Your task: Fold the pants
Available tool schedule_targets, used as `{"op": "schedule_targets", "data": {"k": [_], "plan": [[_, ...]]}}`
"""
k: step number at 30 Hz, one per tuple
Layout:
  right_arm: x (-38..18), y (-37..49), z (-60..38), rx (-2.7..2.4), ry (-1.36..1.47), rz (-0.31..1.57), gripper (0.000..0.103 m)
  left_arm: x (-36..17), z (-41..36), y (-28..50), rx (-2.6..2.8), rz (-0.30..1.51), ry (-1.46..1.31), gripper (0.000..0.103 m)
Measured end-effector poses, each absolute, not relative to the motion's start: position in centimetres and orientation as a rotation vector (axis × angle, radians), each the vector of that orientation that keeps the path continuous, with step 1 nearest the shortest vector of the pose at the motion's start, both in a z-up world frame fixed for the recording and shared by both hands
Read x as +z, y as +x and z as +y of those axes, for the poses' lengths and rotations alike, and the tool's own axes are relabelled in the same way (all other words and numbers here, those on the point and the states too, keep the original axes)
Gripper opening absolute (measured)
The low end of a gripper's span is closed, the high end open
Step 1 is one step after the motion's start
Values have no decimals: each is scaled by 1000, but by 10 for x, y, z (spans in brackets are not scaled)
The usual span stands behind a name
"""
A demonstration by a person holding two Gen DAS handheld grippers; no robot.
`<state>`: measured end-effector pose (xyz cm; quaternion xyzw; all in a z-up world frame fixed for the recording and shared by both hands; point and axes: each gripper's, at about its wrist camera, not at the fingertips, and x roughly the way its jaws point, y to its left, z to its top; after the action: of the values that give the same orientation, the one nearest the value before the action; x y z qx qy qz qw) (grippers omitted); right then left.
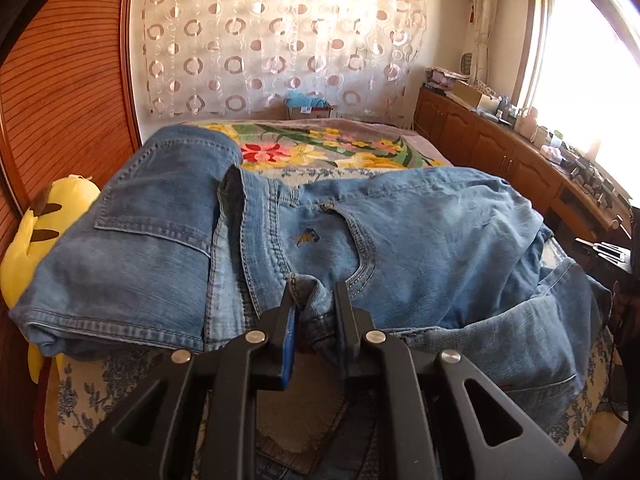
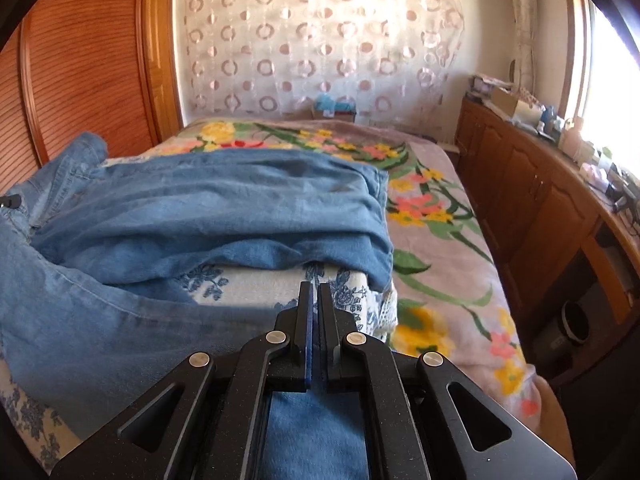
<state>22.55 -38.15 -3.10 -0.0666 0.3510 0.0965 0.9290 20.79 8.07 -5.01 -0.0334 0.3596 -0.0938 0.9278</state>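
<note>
Blue denim pants [image 1: 420, 240] lie crumpled across the bed, waist and fly near the middle and a back pocket flap at the left. My left gripper [image 1: 314, 296] is shut on a bunch of denim near the fly seam, with cloth showing between its fingers. In the right wrist view the pants [image 2: 220, 208] spread over the bed, and one leg runs from the left edge to under my right gripper [image 2: 315, 294]. Its jaws stand pressed together, and denim [image 2: 316, 432] hangs below them.
The bed carries a flowered blanket [image 2: 440, 240] and a blue-and-white quilt [image 2: 260, 288]. A yellow plush toy [image 1: 36, 232] sits at the bed's left edge beside a slatted wooden wardrobe [image 1: 68, 100]. Cluttered wooden cabinets [image 2: 540, 200] line the right wall under a bright window.
</note>
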Motion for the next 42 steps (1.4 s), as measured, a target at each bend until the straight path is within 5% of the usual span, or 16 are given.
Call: {"op": "schedule_targets", "data": {"k": [5, 8, 13, 21, 23, 26, 40, 42], "plan": [[-28, 239, -381, 196, -122, 741, 5, -58, 80, 214, -204, 744, -83, 13], [-31, 250, -374, 206, -150, 765, 29, -58, 80, 214, -213, 742, -83, 14], [-43, 275, -362, 220, -182, 840, 37, -59, 82, 217, -224, 747, -76, 14], [-51, 297, -373, 150, -195, 885, 37, -59, 82, 218, -225, 746, -76, 14], [-49, 295, -373, 160, -200, 874, 7, -59, 82, 218, -224, 747, -77, 14], [-45, 291, -368, 185, -226, 860, 0, -60, 83, 218, -223, 748, -75, 14], [-25, 232, -397, 121, -149, 846, 0, -64, 84, 219, -216, 751, -72, 15], [-27, 230, -402, 114, -138, 855, 9, -64, 84, 219, -216, 751, -72, 15]]}}
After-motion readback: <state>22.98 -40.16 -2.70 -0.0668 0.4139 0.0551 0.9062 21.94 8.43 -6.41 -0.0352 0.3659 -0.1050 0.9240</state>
